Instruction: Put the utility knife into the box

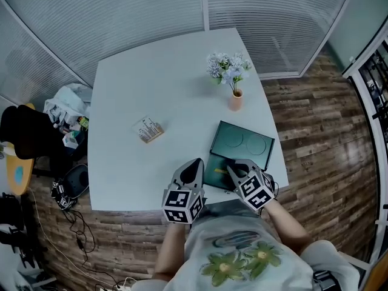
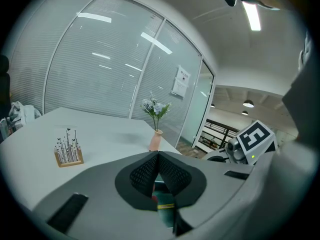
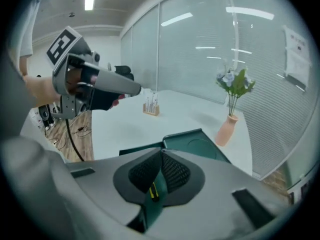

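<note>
Since knife (image 1: 220, 170) is seen lying in box (image 1: 213, 162) (lid (image 1: 245, 143) open), placing is judged done; right gripper (image 1: 235, 169) and left gripper (image 1: 196, 163) are held clenched, empty; withdrawal is called for next.

The dark green box (image 1: 242, 143) lies open near the front right edge of the counter (image 1: 157, 90), its lid flat and showing two round recesses. The yellow-and-black utility knife (image 1: 221, 170) lies inside the near half.
</note>
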Demonstrator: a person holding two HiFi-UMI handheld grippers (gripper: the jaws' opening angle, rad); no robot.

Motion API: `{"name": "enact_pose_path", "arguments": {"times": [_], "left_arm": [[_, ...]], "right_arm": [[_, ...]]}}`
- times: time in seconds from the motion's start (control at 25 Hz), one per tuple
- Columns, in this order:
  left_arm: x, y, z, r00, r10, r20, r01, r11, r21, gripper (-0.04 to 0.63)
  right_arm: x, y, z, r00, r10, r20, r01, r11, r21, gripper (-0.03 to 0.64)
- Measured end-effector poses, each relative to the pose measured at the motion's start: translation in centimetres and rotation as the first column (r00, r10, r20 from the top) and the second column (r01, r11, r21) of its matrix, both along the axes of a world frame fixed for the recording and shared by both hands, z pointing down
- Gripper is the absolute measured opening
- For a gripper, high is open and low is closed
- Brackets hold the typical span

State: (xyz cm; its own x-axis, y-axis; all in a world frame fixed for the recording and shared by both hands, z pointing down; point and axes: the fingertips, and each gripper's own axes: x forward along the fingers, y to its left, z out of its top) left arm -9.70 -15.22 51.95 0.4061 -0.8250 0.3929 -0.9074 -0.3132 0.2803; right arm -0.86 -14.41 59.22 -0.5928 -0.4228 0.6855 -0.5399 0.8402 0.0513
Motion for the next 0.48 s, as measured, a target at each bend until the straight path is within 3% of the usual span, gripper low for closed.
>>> {"name": "enact_pose_path", "arguments": {"times": [0.24,0.48], "left_arm": [[0.8,-0.1,-0.4,1.0,0.014,-0.004,-0.014,1.0,0.01,0.0],[1.8,0.3,-0.5,1.0,0.028,-0.003,-0.028,1.0,0.015,0.0]], "right_arm": [[0.5,-1.0,-2.9,0.985,0.099,0.145,-0.108,0.993,0.056,0.002],[1.0,-0.6,-4.3,0.97,0.111,0.218,-0.129,0.989,0.071,0.0]]}}
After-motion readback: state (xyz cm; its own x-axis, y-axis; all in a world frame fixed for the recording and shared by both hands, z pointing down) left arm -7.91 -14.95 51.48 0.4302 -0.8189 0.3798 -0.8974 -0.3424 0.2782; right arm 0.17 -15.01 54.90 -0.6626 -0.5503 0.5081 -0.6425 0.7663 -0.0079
